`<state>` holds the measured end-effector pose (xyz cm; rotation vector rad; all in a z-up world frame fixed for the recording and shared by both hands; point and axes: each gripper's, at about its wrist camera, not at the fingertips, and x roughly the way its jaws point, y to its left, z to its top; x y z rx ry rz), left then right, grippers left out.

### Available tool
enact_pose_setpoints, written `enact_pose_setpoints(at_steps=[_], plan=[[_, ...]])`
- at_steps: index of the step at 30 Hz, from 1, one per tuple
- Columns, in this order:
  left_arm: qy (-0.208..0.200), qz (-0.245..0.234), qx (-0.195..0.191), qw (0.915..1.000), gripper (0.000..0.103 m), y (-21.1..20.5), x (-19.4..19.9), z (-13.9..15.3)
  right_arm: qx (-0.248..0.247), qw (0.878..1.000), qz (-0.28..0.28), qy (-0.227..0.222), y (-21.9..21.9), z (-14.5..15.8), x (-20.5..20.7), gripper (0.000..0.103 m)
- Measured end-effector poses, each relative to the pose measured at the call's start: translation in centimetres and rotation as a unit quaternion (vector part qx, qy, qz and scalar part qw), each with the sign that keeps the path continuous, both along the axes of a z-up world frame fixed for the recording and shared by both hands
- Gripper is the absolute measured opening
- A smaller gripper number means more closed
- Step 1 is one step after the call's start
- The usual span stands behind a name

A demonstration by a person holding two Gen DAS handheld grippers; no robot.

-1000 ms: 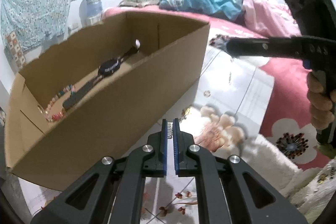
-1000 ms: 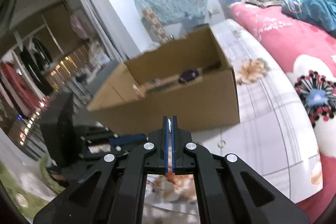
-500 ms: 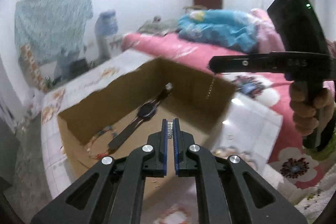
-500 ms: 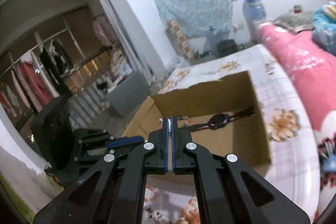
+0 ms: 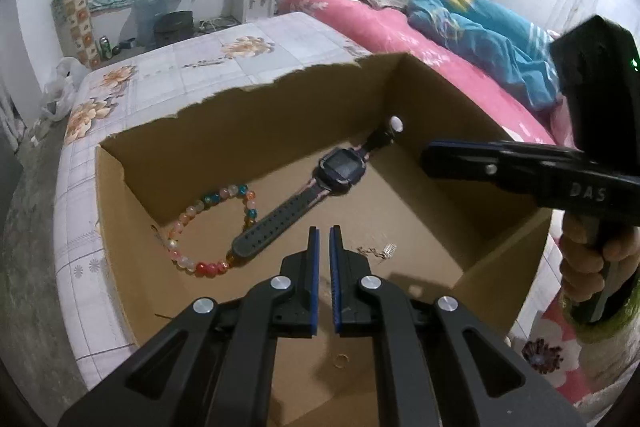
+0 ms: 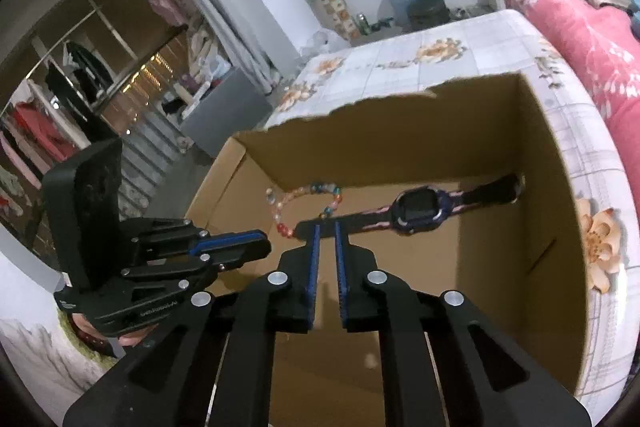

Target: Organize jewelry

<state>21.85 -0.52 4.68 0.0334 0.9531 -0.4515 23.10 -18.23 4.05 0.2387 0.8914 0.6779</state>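
Over the cardboard box [image 5: 200, 155] we keep both grippers high and clear. The right gripper [image 6: 325, 263], just opened to a narrow gap, holds nothing; the left gripper [image 5: 324, 267] looks nearly closed, probably empty. The chain [image 5: 376, 250] lies on the box floor. The watch [image 5: 316, 195] lies flat, strap running diagonally toward the far right corner.

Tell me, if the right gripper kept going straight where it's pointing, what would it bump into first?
Probably the black strap end of the watch, lying on the cardboard box floor just beyond the right gripper; depth is hard to judge.
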Motion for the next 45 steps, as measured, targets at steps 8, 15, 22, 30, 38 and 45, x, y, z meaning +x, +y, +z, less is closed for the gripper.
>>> enact_pose_setpoints(at_steps=[8,15,22,30,38,45], plan=[[-0.020,0.013,-0.018,0.9995,0.005,0.8,-0.3,0.9,0.016,0.999,-0.039,-0.024,-3.2,1.8,-1.6,0.015],[-0.080,0.002,-0.041,0.9959,0.005,1.1,-3.7,3.8,0.037,0.994,-0.077,-0.067,-6.4,4.4,-5.8,0.022],[-0.110,-0.050,-0.066,0.9905,0.012,0.4,-9.5,4.3,0.045,0.990,-0.109,-0.073,-9.4,4.3,-11.3,0.024],[-0.078,-0.142,-0.097,0.9820,0.023,-3.3,-14.6,2.3,0.040,0.990,-0.132,-0.023,-10.3,0.1,-15.1,0.024],[-0.024,-0.144,-0.040,0.9885,0.023,-8.6,-13.1,-4.0,-0.048,0.988,-0.144,0.022,-7.5,-5.9,-15.8,0.024],[-0.044,-0.137,0.007,0.9896,0.023,-10.6,-11.0,-6.5,-0.057,0.988,-0.140,0.033,-7.1,-7.6,-15.6,0.024]])
